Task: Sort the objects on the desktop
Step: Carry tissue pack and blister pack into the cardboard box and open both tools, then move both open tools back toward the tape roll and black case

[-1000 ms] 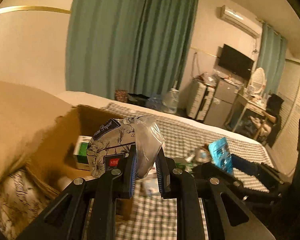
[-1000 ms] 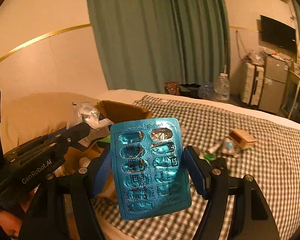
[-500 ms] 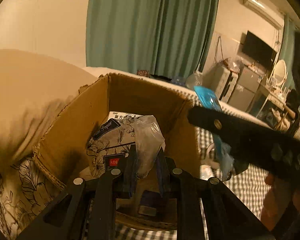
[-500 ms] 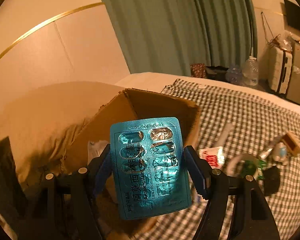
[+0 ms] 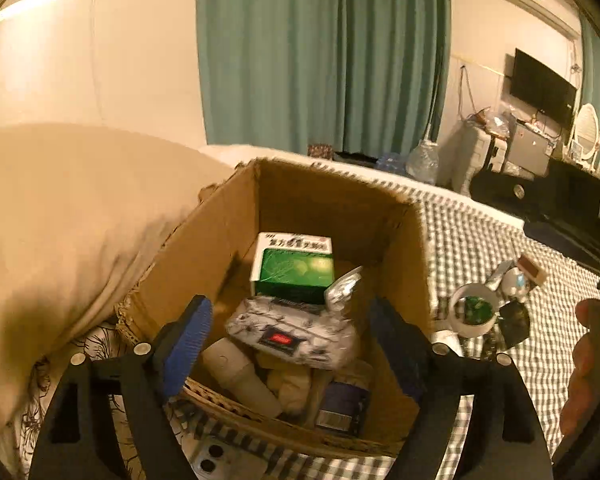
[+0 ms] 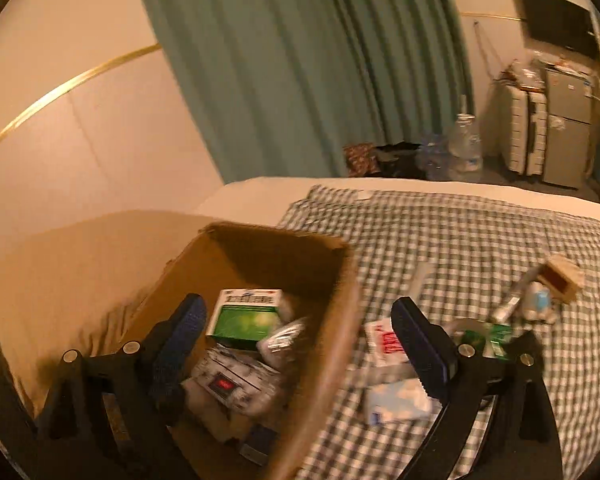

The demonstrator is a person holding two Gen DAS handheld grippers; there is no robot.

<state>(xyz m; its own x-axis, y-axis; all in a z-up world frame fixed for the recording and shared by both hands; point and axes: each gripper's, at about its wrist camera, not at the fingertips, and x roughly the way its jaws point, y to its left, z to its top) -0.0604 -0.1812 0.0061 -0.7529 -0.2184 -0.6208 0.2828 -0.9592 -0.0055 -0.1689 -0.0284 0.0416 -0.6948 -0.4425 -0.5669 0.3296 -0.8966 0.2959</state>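
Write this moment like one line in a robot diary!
left gripper: jaws just opened, empty, over box | tissue pack: in box | right gripper: jaws just opened, empty | more items left on bed

Dim, warm amber cast in both my wrist views. Brightest patch is the wall top left, lit from above. Deep shadow inside the cardboard box. Right view smeared by motion: box rim and checked cover soft. Fisheye bends the edges, black vignette in corners. No glare.
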